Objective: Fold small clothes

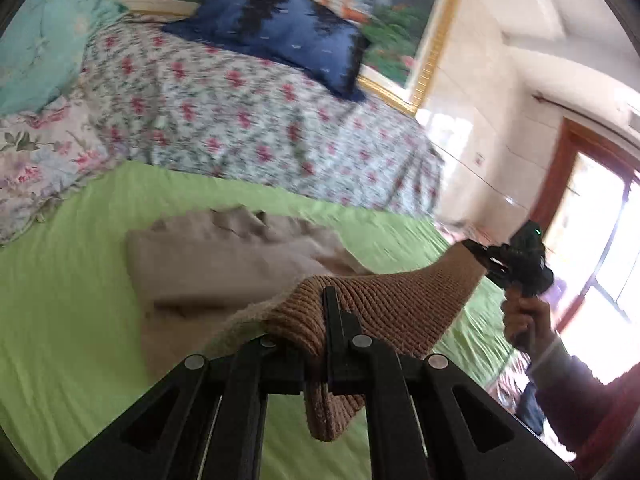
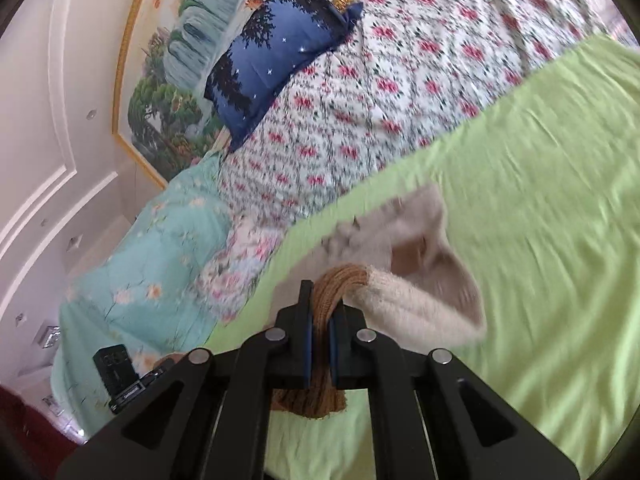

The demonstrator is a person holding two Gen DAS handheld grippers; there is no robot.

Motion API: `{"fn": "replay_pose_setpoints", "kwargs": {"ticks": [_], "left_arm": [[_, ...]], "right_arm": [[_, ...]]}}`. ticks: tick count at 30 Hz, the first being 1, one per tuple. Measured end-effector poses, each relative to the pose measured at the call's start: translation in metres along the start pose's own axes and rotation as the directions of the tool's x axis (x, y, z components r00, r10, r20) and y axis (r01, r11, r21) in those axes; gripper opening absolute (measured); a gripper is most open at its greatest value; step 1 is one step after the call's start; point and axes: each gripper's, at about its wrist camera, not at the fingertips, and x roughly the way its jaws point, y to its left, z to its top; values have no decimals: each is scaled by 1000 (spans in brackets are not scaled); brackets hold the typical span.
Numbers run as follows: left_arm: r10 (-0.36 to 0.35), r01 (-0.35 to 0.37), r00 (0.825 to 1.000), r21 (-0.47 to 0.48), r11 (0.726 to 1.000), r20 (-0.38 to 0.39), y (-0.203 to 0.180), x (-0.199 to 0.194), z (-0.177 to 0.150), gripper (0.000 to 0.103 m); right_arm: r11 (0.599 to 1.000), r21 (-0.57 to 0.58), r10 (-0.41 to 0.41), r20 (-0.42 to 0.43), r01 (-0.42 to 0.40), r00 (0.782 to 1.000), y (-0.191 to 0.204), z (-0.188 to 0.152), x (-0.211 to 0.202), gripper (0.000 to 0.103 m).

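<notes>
From the left wrist camera, the left gripper [image 1: 320, 320] is clamped on the brown ribbed hem [image 1: 372, 300] of a small beige sweater [image 1: 224, 256]. The hem stretches across to the right gripper [image 1: 486, 258], which pinches its far end and is held by the person's hand [image 1: 524, 320] at the right edge of the view. The rest of the sweater lies crumpled on the green sheet [image 1: 60, 280] just beyond the fingers. Behind it are a floral quilt [image 1: 240, 120], a dark blue pillow [image 1: 276, 36] and a gold-framed painting [image 1: 404, 40] against the wall. The picture is blurred.

From the right wrist camera, the right gripper [image 2: 320, 320] has its jaws closed tight on the bunched brown hem [image 2: 332, 292], with a tuft of it hanging below the fingers. The fluffy cream body of the sweater [image 2: 420, 276] trails off to the right above the green sheet [image 2: 540, 200]. The floral quilt [image 2: 380, 92], the blue pillow [image 2: 276, 56] and a pale turquoise blanket [image 2: 152, 260] lie further off.
</notes>
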Motion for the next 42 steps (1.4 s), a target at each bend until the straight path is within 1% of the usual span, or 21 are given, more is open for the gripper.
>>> {"fn": "replay_pose_setpoints", "kwargs": {"ticks": [6, 8, 12, 15, 19, 24, 25, 27, 28, 30, 31, 32, 34, 35, 36, 37, 38, 39, 40, 41, 42], "left_arm": [[71, -72, 997, -77, 994, -16, 45, 57, 46, 5], [92, -95, 995, -108, 990, -33, 61, 77, 55, 5], [124, -136, 989, -185, 973, -77, 101, 125, 70, 5], [139, -163, 983, -226, 960, -120, 130, 157, 72, 5], [168, -213, 968, -255, 943, -188, 163, 198, 64, 5], [180, -263, 942, -294, 919, -283, 195, 236, 47, 7], [171, -265, 938, -309, 913, -301, 200, 240, 43, 9], [144, -249, 941, -337, 908, -307, 202, 238, 37, 9], [134, -239, 943, -342, 909, -304, 200, 234, 36, 13], [110, -213, 948, -341, 916, -299, 188, 223, 33, 28], [96, -196, 951, -332, 923, -293, 177, 214, 30, 38], [86, -182, 952, -318, 930, -295, 167, 210, 27, 43], [52, -144, 949, -281, 949, -311, 141, 208, 19, 45], [27, -118, 947, -266, 957, -321, 127, 211, 14, 45], [11, -101, 943, -253, 962, -333, 119, 215, 12, 45], [-6, -83, 935, -236, 968, -356, 108, 222, 9, 45], [-15, -72, 928, -219, 973, -371, 101, 227, 7, 45], [-2, -76, 922, -187, 979, -386, 95, 236, 5, 45], [21, -93, 919, -165, 982, -394, 93, 240, 6, 45], [40, -109, 915, -152, 982, -401, 96, 244, 6, 42], [49, -121, 914, -154, 981, -402, 102, 249, 10, 40]], "right_arm": [[998, 5, -68, -6, 68, 998, -8, 48, 79, 7], [994, -8, -113, -16, 113, 993, -11, 59, 107, 7], [987, 9, -160, -47, 161, 986, -35, 74, 162, 7], [980, 28, -196, -72, 198, 978, -55, 78, 195, 7], [967, 41, -244, -120, 251, 962, -85, 78, 234, 7], [942, 34, -322, -183, 333, 929, -114, 68, 270, 9], [934, 29, -343, -208, 357, 916, -119, 65, 277, 10], [921, 23, -374, -231, 389, 898, -123, 61, 282, 10], [918, 28, -377, -240, 395, 894, -123, 60, 280, 11], [922, 43, -367, -224, 386, 903, -118, 60, 265, 12], [923, 41, -368, -204, 384, 907, -113, 60, 256, 13], [924, 26, -373, -171, 382, 912, -104, 60, 243, 16], [933, -31, -360, -120, 359, 925, -83, 56, 224, 21], [943, -72, -332, -112, 325, 937, -71, 51, 218, 23], [951, -117, -301, -127, 287, 945, -60, 44, 217, 25], [957, -172, -263, -171, 234, 950, -50, 36, 221, 26], [958, -230, -230, -255, 172, 939, -40, 24, 232, 26], [955, -269, -217, -331, 129, 918, -34, 13, 244, 26], [946, -309, -224, -401, 99, 888, -29, 2, 256, 26], [930, -355, -259, -444, 97, 858, -27, -8, 269, 26], [911, -394, -306, -454, 119, 837, -30, -13, 280, 26]]}}
